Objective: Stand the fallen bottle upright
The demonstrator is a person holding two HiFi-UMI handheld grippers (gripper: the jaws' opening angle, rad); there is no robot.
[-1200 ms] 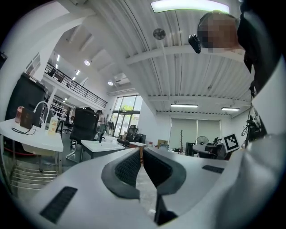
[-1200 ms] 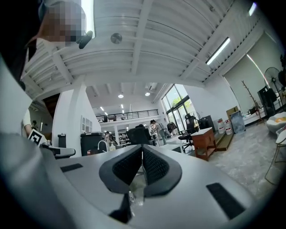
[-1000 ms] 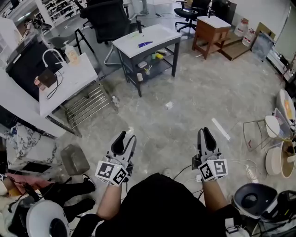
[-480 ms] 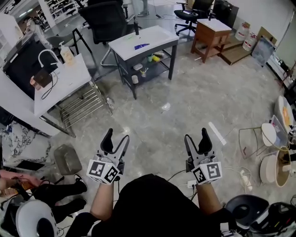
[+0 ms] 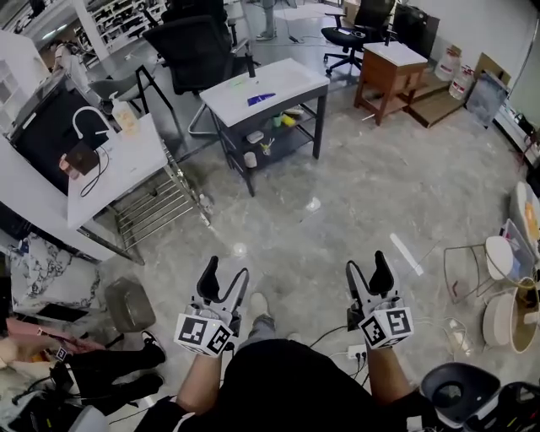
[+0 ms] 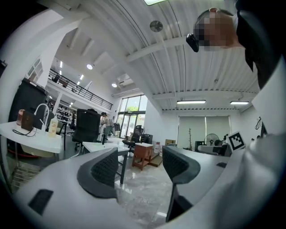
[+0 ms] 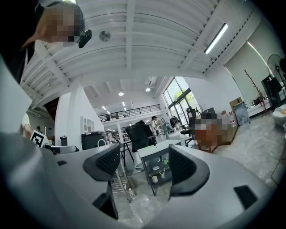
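Evidently approaching: left gripper (image 5: 226,272) and right gripper (image 5: 366,266), jaws just opened wide and empty, hang well short of the white-topped grey table (image 5: 291,78); next, walk closer, locate the bottle.

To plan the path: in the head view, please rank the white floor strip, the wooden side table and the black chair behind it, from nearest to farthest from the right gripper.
From the right gripper:
1. white floor strip, on the floor just to its right.
2. wooden side table, far ahead.
3. black chair, behind that table.
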